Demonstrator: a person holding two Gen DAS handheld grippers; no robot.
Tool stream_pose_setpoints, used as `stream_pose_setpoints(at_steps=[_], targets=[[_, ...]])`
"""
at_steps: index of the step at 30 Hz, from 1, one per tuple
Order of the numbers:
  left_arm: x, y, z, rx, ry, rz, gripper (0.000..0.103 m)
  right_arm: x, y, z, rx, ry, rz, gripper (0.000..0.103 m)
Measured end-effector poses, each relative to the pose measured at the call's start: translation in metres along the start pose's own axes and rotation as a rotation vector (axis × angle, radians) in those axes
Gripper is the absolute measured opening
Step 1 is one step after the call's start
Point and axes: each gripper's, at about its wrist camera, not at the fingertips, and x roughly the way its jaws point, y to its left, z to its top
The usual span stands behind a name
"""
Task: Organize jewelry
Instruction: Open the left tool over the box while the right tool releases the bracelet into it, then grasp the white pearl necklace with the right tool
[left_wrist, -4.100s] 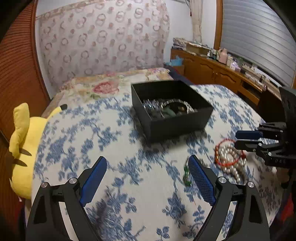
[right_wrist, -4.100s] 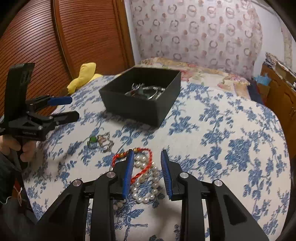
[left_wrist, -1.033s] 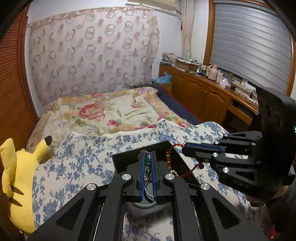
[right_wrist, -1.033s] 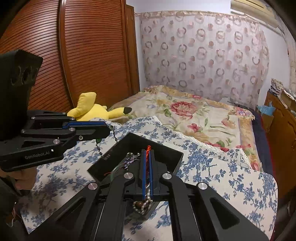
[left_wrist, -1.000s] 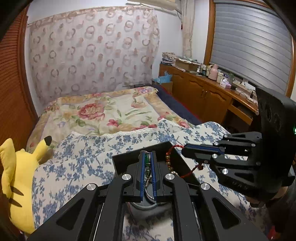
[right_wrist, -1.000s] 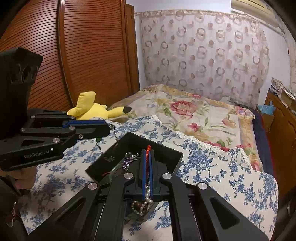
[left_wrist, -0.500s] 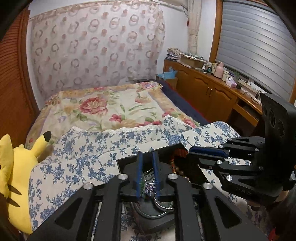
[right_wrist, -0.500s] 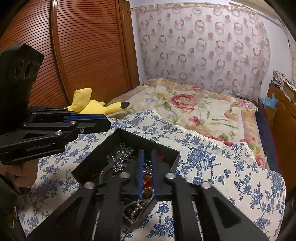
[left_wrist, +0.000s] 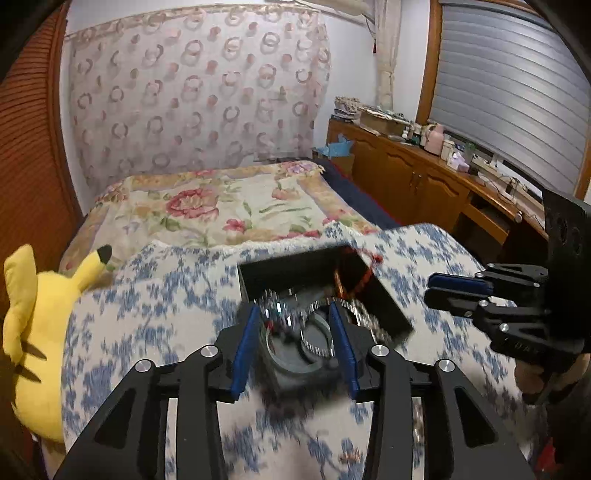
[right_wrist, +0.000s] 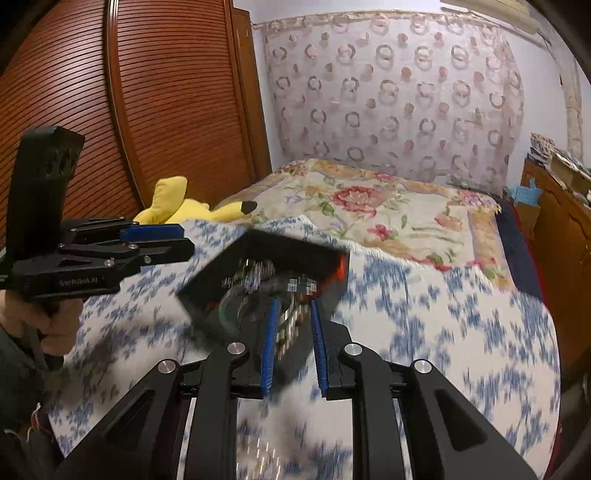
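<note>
Jewelry dropped into the black box (left_wrist: 384, 306)
Left hand-held gripper (left_wrist: 293, 345) just spreading, right hand-held gripper (right_wrist: 293, 345) slightly parted, both empty; next, withdraw.

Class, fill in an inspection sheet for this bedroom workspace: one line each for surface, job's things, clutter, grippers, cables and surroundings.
Surface: blue-flowered bedspread over a floral quilt.
Job's things: black box on the bedspread, holding blurred jewelry; a red bead bracelet drapes over its far rim.
Clutter: yellow plush toy at the bed's edge.
Grippers: left gripper and right gripper both above the box, jaws parted, having just been opening; nothing pinched as far as the blur shows.
Cables: thin cords on the wooden sideboard, too small to detail.
Surroundings: ring-patterned curtain, slatted wooden door, shuttered window.
</note>
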Motion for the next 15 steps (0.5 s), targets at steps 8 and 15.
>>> stream_pose_setpoints(at_steps=[8, 15], targets=[[-0.013, -0.006, -0.046, -0.004, 0.034, 0.016, 0.046, -0.011, 0.018, -0.049, -0.006, 0.073, -0.011, 0.02], [-0.014, -0.005, -0.081, -0.027, 0.075, 0.025, 0.051, -0.015, 0.045, -0.078, -0.055, 0.13, 0.023, 0.02]])
